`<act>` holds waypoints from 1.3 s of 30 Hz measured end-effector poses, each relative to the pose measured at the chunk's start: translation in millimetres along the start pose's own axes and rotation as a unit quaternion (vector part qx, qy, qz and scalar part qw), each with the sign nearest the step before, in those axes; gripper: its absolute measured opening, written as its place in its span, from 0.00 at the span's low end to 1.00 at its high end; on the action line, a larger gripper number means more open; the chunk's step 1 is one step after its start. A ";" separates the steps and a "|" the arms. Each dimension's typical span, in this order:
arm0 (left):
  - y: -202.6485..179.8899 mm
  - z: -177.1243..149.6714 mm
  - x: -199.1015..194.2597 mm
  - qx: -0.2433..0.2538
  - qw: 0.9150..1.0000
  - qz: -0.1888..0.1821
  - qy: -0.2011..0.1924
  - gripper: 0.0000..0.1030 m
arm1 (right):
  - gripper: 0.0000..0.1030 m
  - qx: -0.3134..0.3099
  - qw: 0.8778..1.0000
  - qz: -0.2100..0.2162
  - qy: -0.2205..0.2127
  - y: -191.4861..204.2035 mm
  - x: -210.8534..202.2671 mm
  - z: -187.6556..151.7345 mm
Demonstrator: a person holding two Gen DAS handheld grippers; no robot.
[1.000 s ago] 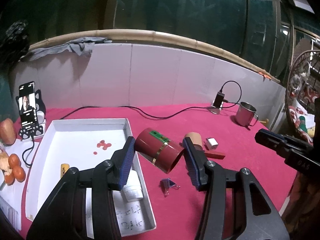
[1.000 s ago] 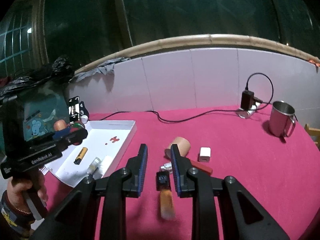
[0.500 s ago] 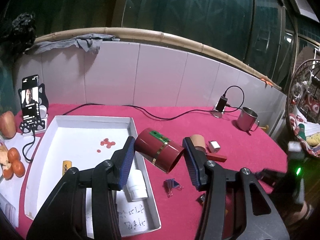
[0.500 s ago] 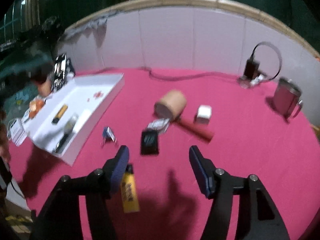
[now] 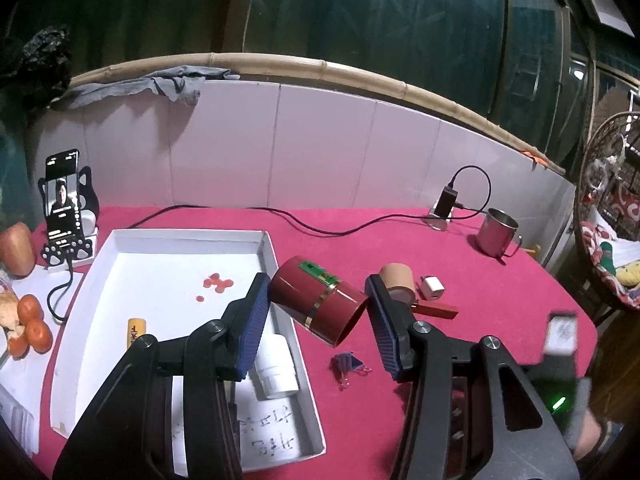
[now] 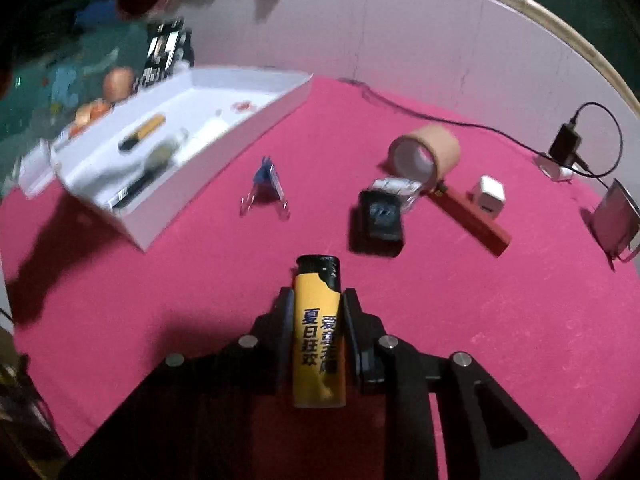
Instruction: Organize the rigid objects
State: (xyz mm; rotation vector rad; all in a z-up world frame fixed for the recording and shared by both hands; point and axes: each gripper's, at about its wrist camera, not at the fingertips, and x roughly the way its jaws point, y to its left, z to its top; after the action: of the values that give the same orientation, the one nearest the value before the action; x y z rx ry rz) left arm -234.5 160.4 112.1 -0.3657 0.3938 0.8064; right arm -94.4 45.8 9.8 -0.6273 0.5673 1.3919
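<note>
Right hand-held gripper clamps yellow lighter; left hand-held gripper holds red canister. Next: carry both to white tray.

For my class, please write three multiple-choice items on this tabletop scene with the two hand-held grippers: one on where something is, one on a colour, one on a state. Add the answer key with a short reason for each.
1. Where does the white bottle lie?
A. inside the white tray
B. beside the metal mug
C. on the bamboo ledge

2. What colour is the body of the lighter?
A. green
B. yellow
C. white

3. What is the state of the left gripper?
A. shut on a tape roll
C. out of view
B. holding a red canister between its fingers

Key: 1 A, the bottle rests on the tray floor near its right wall. 2 B, the body is yellow with a black cap. 3 B, the tilted canister sits clamped between the two blue pads, above the pink cloth. The right gripper is shut on the lighter.
</note>
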 end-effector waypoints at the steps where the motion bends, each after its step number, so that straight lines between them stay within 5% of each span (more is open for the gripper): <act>1: 0.7 0.4 -0.2 -0.001 1.000 0.001 0.000 0.47 | 0.22 0.007 1.000 0.001 -0.010 -3.7 -7.5 4.5; 9: 5.1 0.7 -2.0 -0.007 1.000 0.004 -0.004 0.47 | 0.22 0.026 0.996 0.005 -0.084 -13.3 -54.1 45.8; 20: 15.4 1.3 -4.5 -0.018 1.000 0.009 -0.009 0.47 | 0.22 0.010 0.993 0.014 -0.118 7.5 -63.1 93.9; 39: 62.6 3.3 0.6 -0.050 0.998 0.047 -0.002 0.47 | 0.22 -0.035 0.994 0.053 -0.084 63.5 -31.3 143.9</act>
State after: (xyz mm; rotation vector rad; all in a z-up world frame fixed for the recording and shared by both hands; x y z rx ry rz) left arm -280.6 202.2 104.4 -0.4407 0.3694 0.9210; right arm -160.8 128.7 129.9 -0.5351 0.4243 1.5536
